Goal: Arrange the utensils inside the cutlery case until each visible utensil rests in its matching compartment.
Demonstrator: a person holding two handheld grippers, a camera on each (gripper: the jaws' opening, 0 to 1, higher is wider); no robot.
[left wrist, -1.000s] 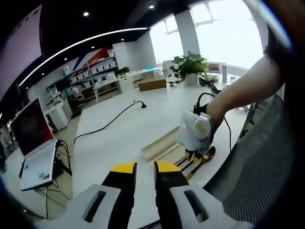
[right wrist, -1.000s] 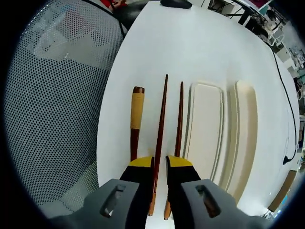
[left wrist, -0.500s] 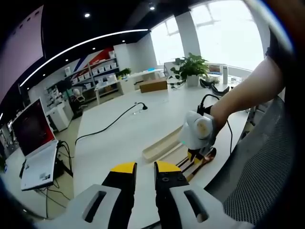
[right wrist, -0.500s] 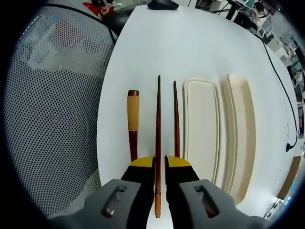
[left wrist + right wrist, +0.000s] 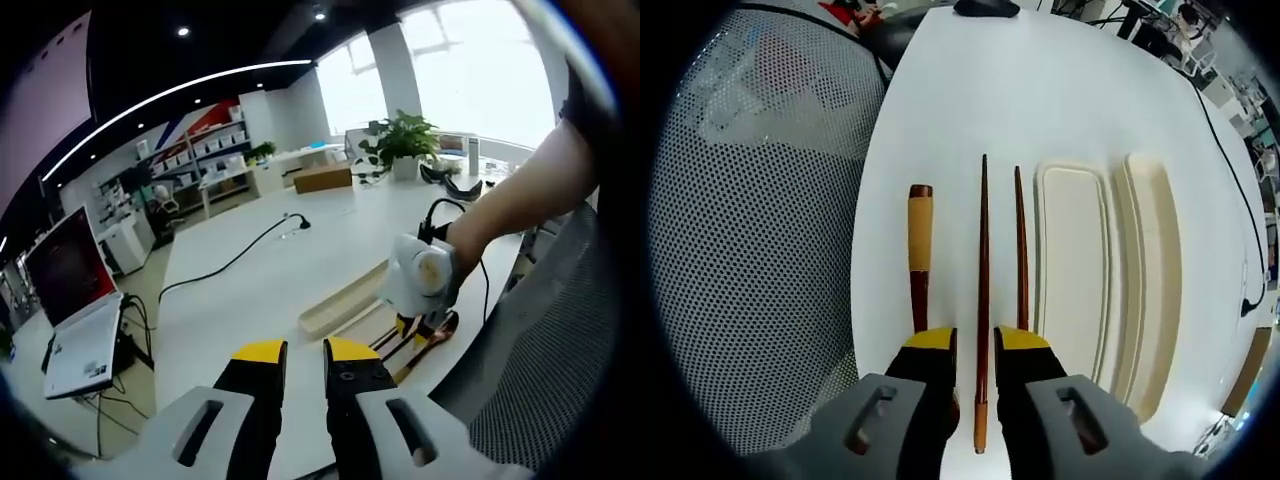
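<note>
Down on the white table (image 5: 1060, 90), the right gripper (image 5: 977, 345) straddles one dark chopstick (image 5: 982, 300), its yellow-tipped jaws a little apart with the stick running up between them; whether the pads touch the wood cannot be told. The chopstick's butt end shows below the jaw tips. A second chopstick (image 5: 1021, 250) lies just beside it, roughly parallel, close against the near wall of the cutlery case (image 5: 1072, 270). On the other side rests a utensil with a yellow grip (image 5: 918, 245), its lower end hidden behind the jaw. This utensil lies near the table's edge, beyond which a mesh chair back (image 5: 750, 220) rises. The cream case is a long tray with a second matching piece (image 5: 1155, 270) alongside it. Past the chopstick tips the tabletop stretches bare to a dark object at the far edge.

From the left gripper view, the left gripper (image 5: 303, 352) hangs above the table with jaws slightly apart and nothing between them. The right gripper (image 5: 418, 330) stands over the utensils near the table's near edge, and a black cable (image 5: 230, 258) crosses the open surface well apart from it.
</note>
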